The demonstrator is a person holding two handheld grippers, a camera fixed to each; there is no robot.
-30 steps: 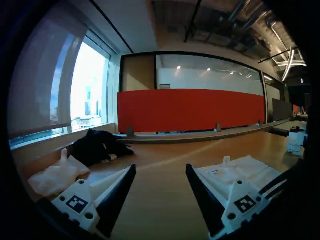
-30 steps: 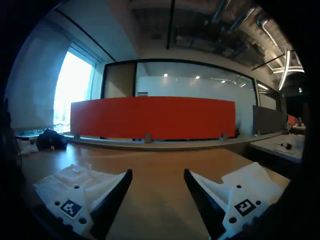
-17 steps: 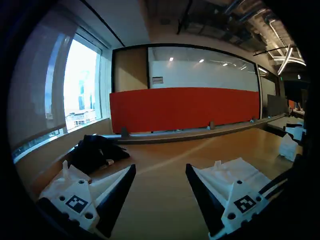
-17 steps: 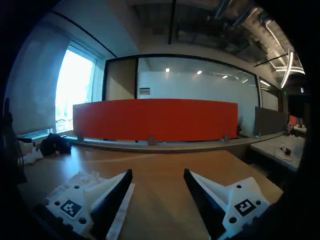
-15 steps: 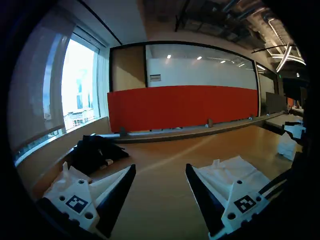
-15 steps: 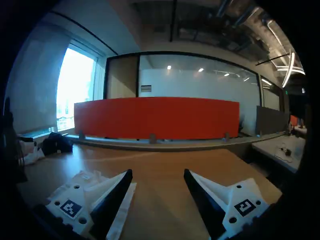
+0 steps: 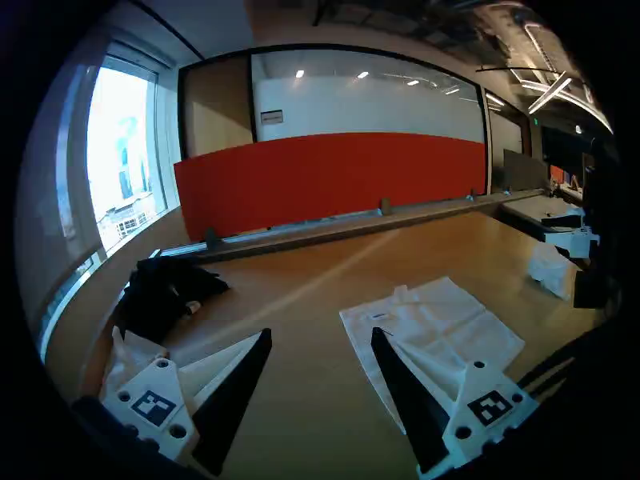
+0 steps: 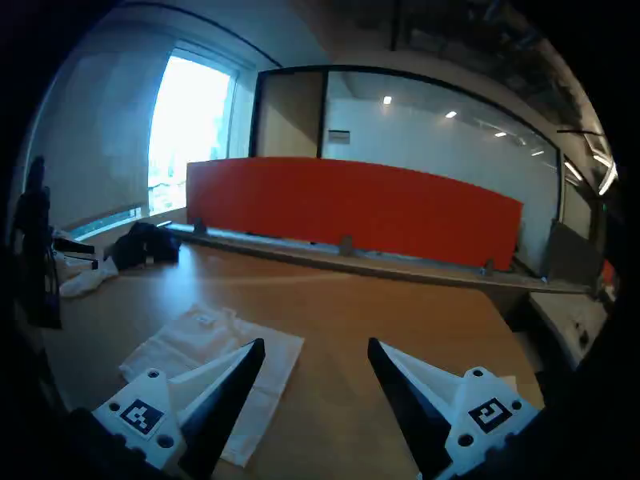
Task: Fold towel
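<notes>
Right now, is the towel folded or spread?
Spread: the towel lies flat on the wooden table, lightly creased; whether doubled, cannot tell.

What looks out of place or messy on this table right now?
Nothing is spilled or damaged. The white towel lies spread on the wooden table, but its far edge is rumpled near the tag. A black cloth heap sits crumpled near the window. The left gripper and right gripper are both open, holding nothing.

Both views ride just above the counter (image 7: 320, 400), facing the red divider (image 7: 320, 180) at its far edge. They share the towel (image 7: 440, 320) and the dark bundle (image 7: 164, 292) near the left edge.
</notes>
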